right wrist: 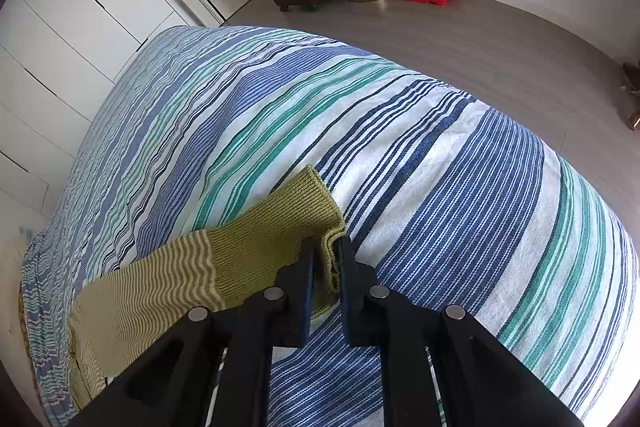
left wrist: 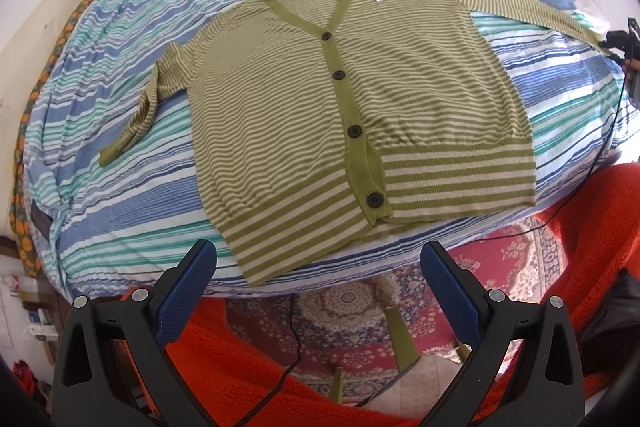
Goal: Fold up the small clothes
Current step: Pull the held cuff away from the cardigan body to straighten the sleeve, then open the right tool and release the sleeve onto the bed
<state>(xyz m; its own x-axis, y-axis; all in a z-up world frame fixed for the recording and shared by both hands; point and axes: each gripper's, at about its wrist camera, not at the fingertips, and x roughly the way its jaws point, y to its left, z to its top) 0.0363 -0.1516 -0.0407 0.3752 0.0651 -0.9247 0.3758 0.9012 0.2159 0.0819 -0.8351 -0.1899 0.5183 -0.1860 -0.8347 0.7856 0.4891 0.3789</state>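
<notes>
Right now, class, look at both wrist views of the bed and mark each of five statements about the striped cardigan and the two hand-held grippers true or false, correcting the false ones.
1. The olive-and-cream striped knit cardigan lies front up on the blue-and-teal striped bedsheet. True.
2. The right hand-held gripper is shut on the solid olive ribbed cuff. True.
3. The left hand-held gripper grips the cardigan's hem. False: it is open, holding nothing.
4. The cardigan's black buttons are all undone. False: it appears buttoned.
5. Both sleeves are folded across the chest. False: neither is.
</notes>
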